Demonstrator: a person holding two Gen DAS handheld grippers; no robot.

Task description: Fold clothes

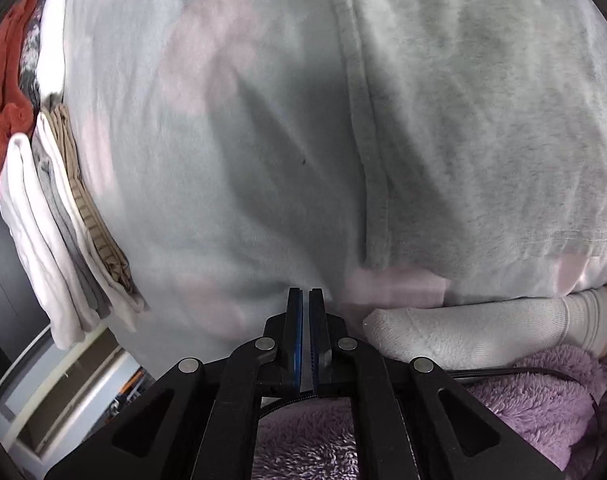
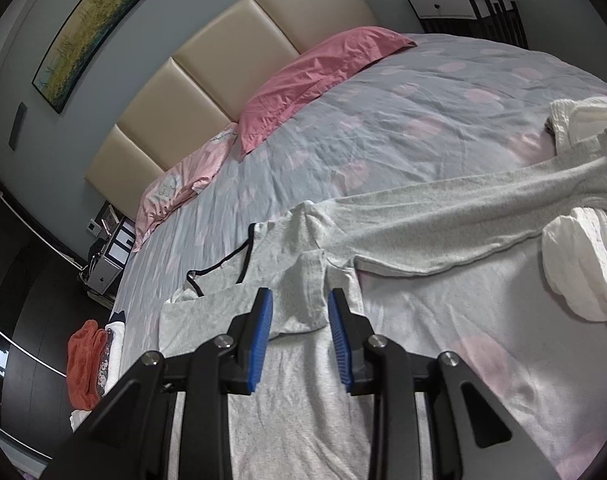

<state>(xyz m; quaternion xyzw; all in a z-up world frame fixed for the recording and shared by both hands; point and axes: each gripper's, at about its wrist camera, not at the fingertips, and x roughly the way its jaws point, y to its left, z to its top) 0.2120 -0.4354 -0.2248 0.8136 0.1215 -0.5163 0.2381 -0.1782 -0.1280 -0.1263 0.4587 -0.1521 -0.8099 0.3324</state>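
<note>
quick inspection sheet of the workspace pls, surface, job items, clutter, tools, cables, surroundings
surface: bed cover, grey with pink dots, wrinkled
job's things: grey shirt spread flat, one sleeve stretched out sideways
clutter: folded stack, orange cloth, white garment, pink pillows
grippers: left tool shut, at the cover; right tool open, above the shirt
cables: black cable by a socked foot
surroundings: padded headboard, wall painting

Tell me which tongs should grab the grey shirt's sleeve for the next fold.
Right. The right tongs are open just above the grey shirt, with the folded sleeve between the fingers. The left tongs are shut, low at the bed's edge.
</note>
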